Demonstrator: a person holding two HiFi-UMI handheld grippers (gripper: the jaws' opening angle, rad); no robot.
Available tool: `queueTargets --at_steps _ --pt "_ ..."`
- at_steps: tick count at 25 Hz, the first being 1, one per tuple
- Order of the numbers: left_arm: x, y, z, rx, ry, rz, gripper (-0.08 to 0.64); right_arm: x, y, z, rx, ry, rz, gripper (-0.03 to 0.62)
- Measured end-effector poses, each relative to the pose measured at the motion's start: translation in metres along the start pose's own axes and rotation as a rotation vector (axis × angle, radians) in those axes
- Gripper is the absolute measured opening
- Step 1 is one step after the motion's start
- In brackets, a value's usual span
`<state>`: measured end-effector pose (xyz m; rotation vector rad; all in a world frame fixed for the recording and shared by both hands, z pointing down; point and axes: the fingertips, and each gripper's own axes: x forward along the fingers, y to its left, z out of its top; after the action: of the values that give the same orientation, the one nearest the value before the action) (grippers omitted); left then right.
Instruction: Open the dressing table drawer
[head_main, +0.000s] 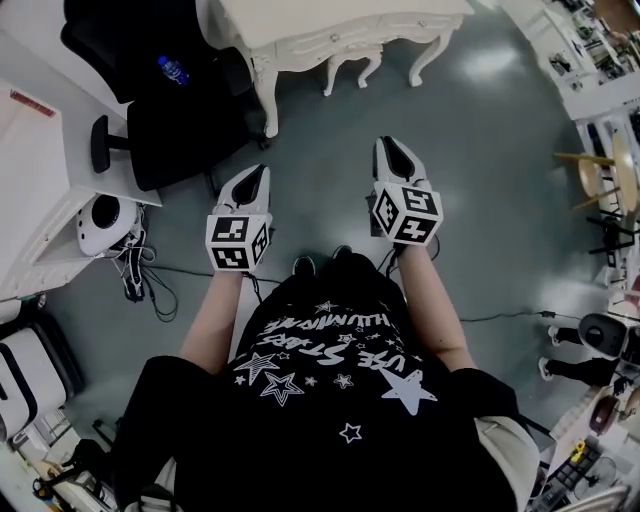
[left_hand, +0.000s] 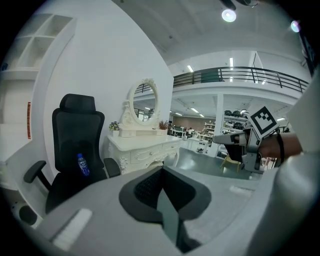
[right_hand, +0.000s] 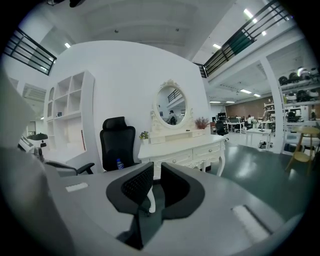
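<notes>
The white dressing table (head_main: 330, 25) stands on the floor ahead of me, about a step beyond both grippers. Its front drawers (head_main: 335, 38) carry small knobs and look closed. In the right gripper view the drawers (right_hand: 175, 160) sit under an oval mirror (right_hand: 171, 107). The table (left_hand: 145, 147) also shows in the left gripper view. My left gripper (head_main: 258, 176) (left_hand: 161, 167) is held in the air, its pads meeting, nothing in it. My right gripper (head_main: 392, 148) (right_hand: 156, 167) hovers level with it; a narrow gap shows between its pads, empty. Neither touches the table.
A black office chair (head_main: 170, 110) with a blue bottle (head_main: 171, 70) on its seat stands left of the table. A white stool (head_main: 350, 65) sits under the table. A white desk (head_main: 30, 180) and loose cables (head_main: 140, 275) lie at my left, a wooden chair (head_main: 600, 180) at my right.
</notes>
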<state>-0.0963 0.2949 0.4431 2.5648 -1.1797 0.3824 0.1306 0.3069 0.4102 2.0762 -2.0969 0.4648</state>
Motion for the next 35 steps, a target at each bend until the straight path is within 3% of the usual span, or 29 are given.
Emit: queueTargets --at_steps 5,11,20,27,35 --pt "-0.001 0.014 0.007 -0.015 -0.019 0.023 0.0 0.013 0.009 -0.004 0.014 0.035 0.057 0.194" --pt "0.016 0.024 0.013 -0.03 -0.013 0.044 0.0 0.046 0.0 -0.004 0.052 0.05 0.081 0.307" --pt "0.094 0.049 0.038 -0.06 0.004 0.16 0.0 0.151 -0.037 0.022 0.048 0.064 0.194 0.318" --pt "0.167 0.059 0.083 -0.095 -0.018 0.256 0.0 0.249 -0.07 0.057 0.046 0.099 0.317 0.311" --pt "0.215 0.081 0.105 -0.112 -0.02 0.393 0.0 0.333 -0.081 0.076 0.035 0.137 0.44 0.298"
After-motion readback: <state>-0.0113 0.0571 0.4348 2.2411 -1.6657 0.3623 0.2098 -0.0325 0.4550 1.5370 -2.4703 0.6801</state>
